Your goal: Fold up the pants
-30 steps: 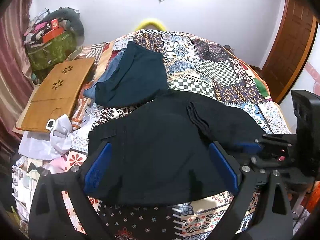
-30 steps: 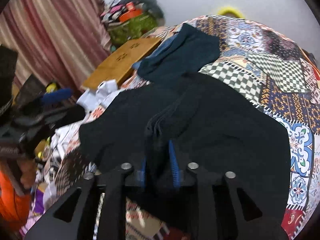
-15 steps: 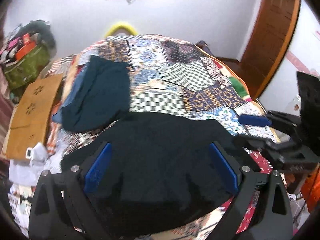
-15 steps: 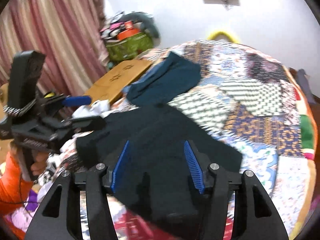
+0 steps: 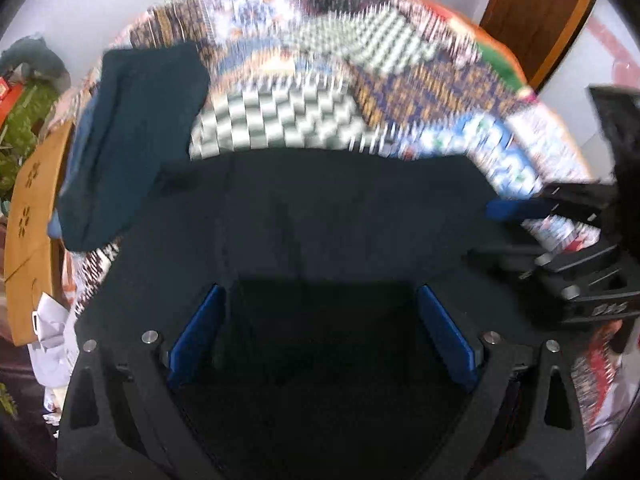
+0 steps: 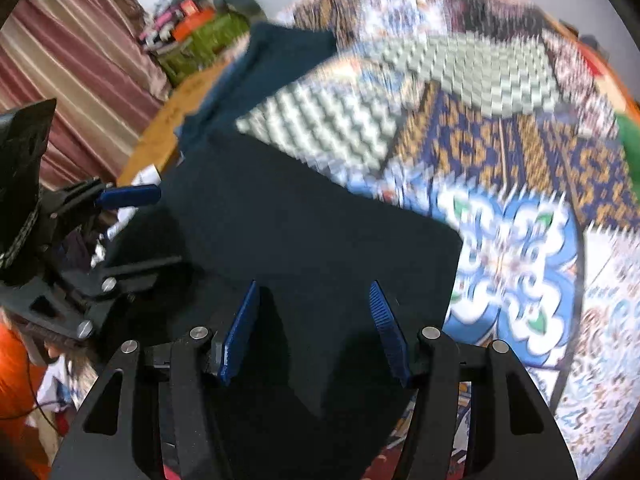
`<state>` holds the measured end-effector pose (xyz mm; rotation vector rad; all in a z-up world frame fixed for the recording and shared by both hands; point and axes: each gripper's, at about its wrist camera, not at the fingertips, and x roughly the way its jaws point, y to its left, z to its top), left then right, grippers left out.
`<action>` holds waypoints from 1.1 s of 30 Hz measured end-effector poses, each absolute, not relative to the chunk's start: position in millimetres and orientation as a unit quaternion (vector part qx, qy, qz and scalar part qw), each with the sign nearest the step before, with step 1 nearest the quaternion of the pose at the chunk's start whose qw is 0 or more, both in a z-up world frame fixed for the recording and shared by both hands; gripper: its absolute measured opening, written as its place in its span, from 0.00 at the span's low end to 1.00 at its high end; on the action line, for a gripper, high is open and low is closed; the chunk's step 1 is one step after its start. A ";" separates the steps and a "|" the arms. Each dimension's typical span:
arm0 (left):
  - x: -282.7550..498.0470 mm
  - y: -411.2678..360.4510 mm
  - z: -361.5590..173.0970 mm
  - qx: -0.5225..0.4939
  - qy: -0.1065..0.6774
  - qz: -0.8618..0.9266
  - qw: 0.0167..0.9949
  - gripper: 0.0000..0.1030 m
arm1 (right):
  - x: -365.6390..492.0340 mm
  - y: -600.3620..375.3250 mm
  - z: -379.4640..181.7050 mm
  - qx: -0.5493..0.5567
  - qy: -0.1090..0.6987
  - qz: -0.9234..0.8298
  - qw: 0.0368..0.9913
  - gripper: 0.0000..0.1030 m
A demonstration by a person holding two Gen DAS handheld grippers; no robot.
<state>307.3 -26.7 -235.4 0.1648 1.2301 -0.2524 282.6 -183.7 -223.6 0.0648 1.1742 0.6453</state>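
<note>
The black pants [image 5: 320,216] lie folded into a flat block on the patchwork bedspread [image 5: 340,60]; they also show in the right wrist view [image 6: 304,232]. My left gripper [image 5: 320,320] is open and low over the near part of the pants, holding nothing. My right gripper [image 6: 314,320] is open over the pants' near right side, empty. Each gripper shows in the other's view: the right one at the pants' right edge [image 5: 560,216], the left one at their left edge [image 6: 108,216]. Both views are motion-blurred.
A folded dark teal garment [image 5: 132,136] lies just beyond the pants at the left. A wooden lap tray [image 5: 32,208] sits at the bed's left edge, with white cloth [image 5: 52,344] below it. A wooden door [image 5: 540,12] is at the far right; striped curtains [image 6: 68,72] hang left.
A second ago my right gripper was shut on a bunched fold of the pants; it has since opened and let go. Both grippers have come down closer over the now flat pants.
</note>
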 end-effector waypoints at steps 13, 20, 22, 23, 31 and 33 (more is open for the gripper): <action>268.1 -3.3 -220.6 0.074 0.546 -0.078 0.831 0.97 | 237.1 -227.9 -225.3 0.035 0.530 0.273 0.802 0.52; 242.2 17.3 -206.6 0.046 0.538 -0.055 0.840 0.97 | 209.2 -240.7 -212.4 0.008 0.518 0.242 0.820 0.52; 234.2 25.5 -201.0 0.034 0.538 -0.050 0.841 0.97 | 204.4 -241.0 -203.5 -0.008 0.511 0.237 0.827 0.52; 231.6 28.0 -199.1 0.030 0.537 -0.049 0.842 0.97 | 203.6 -240.5 -200.1 -0.013 0.506 0.234 0.830 0.52; 200.7 77.2 -162.0 -0.019 0.486 0.008 0.874 0.96 | 191.7 -229.7 -148.1 -0.025 0.434 0.236 0.869 0.52; 192.4 99.0 -153.2 -0.055 0.472 0.027 0.880 0.96 | 189.5 -219.8 -134.8 -0.026 0.413 0.243 0.877 0.52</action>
